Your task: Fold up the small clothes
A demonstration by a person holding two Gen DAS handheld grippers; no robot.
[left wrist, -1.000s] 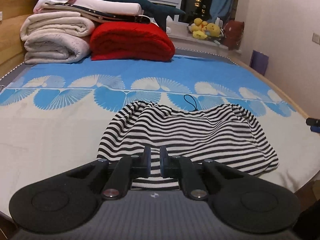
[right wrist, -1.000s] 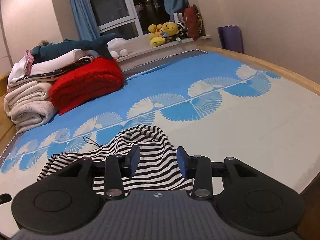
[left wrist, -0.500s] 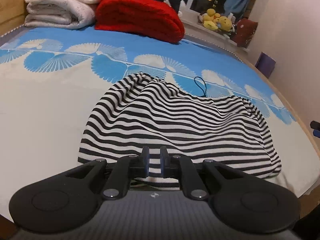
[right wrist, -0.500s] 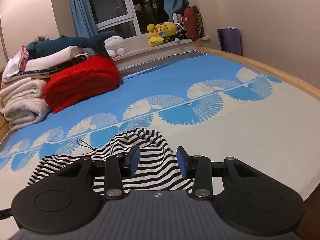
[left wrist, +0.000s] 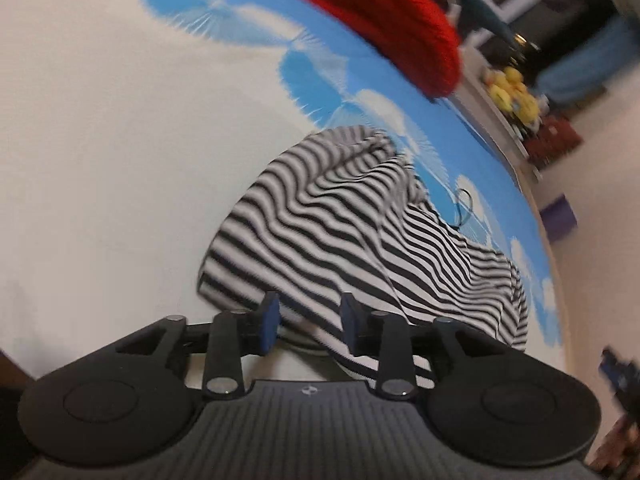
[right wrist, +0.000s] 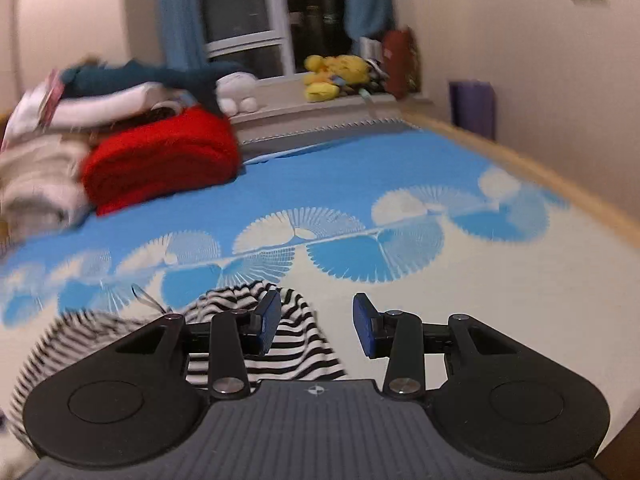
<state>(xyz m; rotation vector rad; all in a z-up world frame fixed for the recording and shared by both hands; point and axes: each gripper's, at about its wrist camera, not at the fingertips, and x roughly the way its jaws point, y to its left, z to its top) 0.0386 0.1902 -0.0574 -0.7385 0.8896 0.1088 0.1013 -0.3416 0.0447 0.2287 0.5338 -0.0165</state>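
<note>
The left gripper (left wrist: 308, 322) has just spread its jaws over the shorts' (left wrist: 360, 232) hem; closing early could pinch one layer only. Right gripper (right wrist: 316, 322) gapes empty

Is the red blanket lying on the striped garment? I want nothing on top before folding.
No: the red blanket sits far up the bed, well apart from the striped garment.
</note>
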